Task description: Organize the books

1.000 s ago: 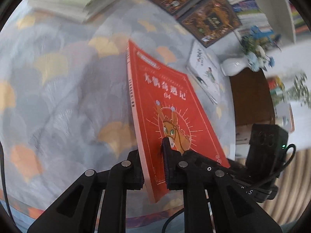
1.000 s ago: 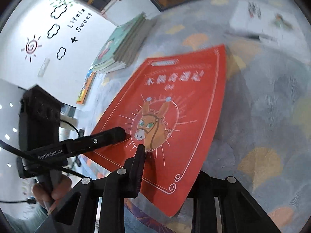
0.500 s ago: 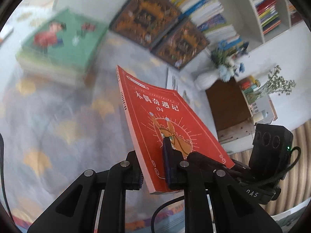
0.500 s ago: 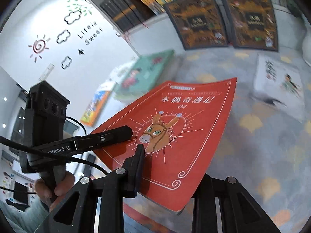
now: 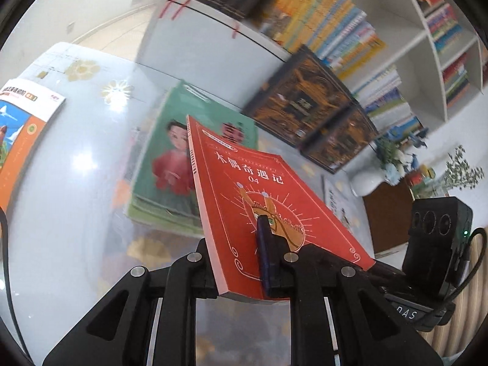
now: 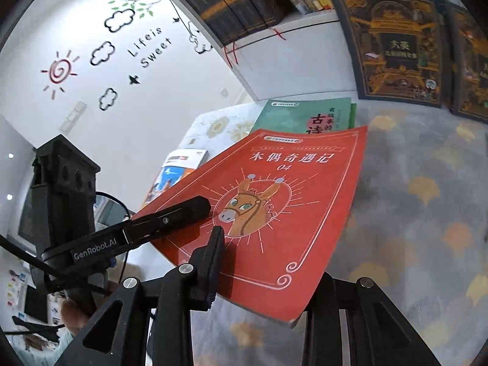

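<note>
Above the table: the red book (image 5: 259, 189) is hanging in the air, tilted, with the donkey picture facing up.
Left claw (image 5: 241, 262): it is squeezing the near edge of the red book, one finger on top of the cover and one under it.
Right claw (image 6: 262, 274): it is pinching the same book at its near edge, with one finger on the cover; the other finger is hiding under the book.
Green stack (image 5: 170, 180): a pile of green books is lying on the table (image 5: 70, 189) just past the red book, below its far end.
Other books: an orange and white book (image 5: 21, 128) is lying far off to the side, and two dark books (image 6: 393, 45) are leaning on the shelf (image 5: 433, 70).
What could go wrong: the book is thin and floppy, so it could be bending or slipping out if one claw is letting go too soon. It could also be bumping the green stack and pushing it crooked if it is coming down too low.
</note>
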`<state>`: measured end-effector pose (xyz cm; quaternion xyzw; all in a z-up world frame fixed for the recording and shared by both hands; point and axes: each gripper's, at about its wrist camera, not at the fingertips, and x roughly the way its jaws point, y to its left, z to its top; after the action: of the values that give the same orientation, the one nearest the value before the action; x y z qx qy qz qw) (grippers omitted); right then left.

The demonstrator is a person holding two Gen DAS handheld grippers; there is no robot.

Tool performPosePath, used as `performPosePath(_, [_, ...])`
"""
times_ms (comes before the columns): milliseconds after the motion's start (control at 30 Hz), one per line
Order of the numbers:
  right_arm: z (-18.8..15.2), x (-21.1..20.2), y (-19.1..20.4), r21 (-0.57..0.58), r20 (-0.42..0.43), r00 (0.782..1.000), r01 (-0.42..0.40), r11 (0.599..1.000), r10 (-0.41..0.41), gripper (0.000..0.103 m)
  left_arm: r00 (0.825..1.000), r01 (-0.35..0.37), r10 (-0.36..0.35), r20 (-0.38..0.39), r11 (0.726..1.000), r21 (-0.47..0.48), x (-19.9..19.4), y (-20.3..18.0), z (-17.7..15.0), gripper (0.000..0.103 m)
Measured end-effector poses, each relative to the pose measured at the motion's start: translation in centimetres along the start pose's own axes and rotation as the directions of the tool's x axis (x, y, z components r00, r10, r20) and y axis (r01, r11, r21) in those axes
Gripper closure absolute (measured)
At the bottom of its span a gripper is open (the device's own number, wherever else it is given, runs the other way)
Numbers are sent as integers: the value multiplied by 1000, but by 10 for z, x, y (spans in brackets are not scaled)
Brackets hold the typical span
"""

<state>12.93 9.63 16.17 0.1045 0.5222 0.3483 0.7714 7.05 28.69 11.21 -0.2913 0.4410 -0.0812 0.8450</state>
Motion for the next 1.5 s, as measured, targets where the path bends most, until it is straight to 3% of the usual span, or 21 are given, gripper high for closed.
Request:
performPosePath(433, [49, 61, -19, 53, -50, 994, 98, 994, -95, 70, 999, 31, -31, -22, 999, -15, 50, 41, 49, 88])
performPosePath(567, [54, 71, -26, 67, -67, 990, 127, 990, -122, 70, 998, 34, -37, -50, 998, -56, 62, 56, 55, 84])
performPosePath(733, [50, 85, -27, 55, -97, 981, 174, 983, -169, 68, 999, -32, 30, -23, 995, -99, 57, 77, 53, 78])
performPosePath(867, [42, 93, -29, 73, -117, 982, 160, 984, -151, 68, 998, -57, 58, 1, 982, -177, 44, 97, 43, 75])
performPosePath(1033, [35, 86, -23, 14, -135, 979, 155, 988, -152, 52, 992, -124, 124, -12, 983, -133, 30, 87, 20, 75])
performPosePath(1100, [21, 75, -20, -39, -141, 975, 168, 985, -172, 48, 990, -140, 137, -31, 986, -95, 24, 74, 9, 74])
performPosePath(1167, [1, 61, -21, -81, -140, 973, 172, 982, -182, 47, 985, -167, 165, -46, 985, -42, 21, 58, -1, 65])
performPosePath(1233, [-25, 48, -28, -93, -180, 965, 174, 980, -188, 45, 979, -200, 200, -46, 980, 11, 18, 40, -13, 35])
performPosePath(1367, [-88, 11, -64, -40, -232, 950, 206, 978, -210, 45, 981, -177, 185, -58, 977, 121, 20, -9, -37, 33])
performPosePath(1500, [-143, -29, -126, 159, -273, 944, 235, 959, -186, 45, 984, -122, 144, -101, 973, 195, 41, -60, -55, 33])
